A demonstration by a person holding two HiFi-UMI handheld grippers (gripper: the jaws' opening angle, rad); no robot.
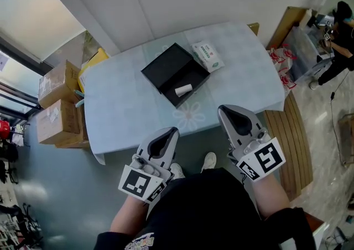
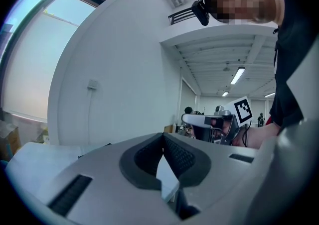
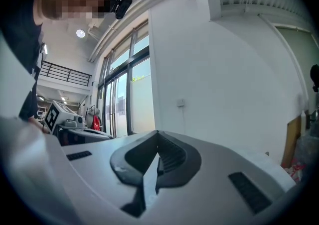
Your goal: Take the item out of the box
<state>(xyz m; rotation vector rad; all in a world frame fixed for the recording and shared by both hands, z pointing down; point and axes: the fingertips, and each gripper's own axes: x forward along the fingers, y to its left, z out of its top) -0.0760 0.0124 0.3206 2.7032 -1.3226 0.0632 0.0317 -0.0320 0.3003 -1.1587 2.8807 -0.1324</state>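
Left hand-held gripper (image 1: 170, 133): we saw its jaws together, empty, lower centre.
Right hand-held gripper (image 1: 225, 112): likewise closed, empty.
Item (image 1: 183, 89): white roll inside the open black box (image 1: 166, 66), mid-frame on the bench (image 1: 121, 105).

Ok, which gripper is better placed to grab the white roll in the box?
Right, narrowly. Both grippers are shut, but the right gripper sits further forward than the left gripper, toward the white roll in the black box.

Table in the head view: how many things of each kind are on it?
black open rectangular box: 1
small white roll lying in the box: 1
white-and-green flat packet: 1
Total: 3
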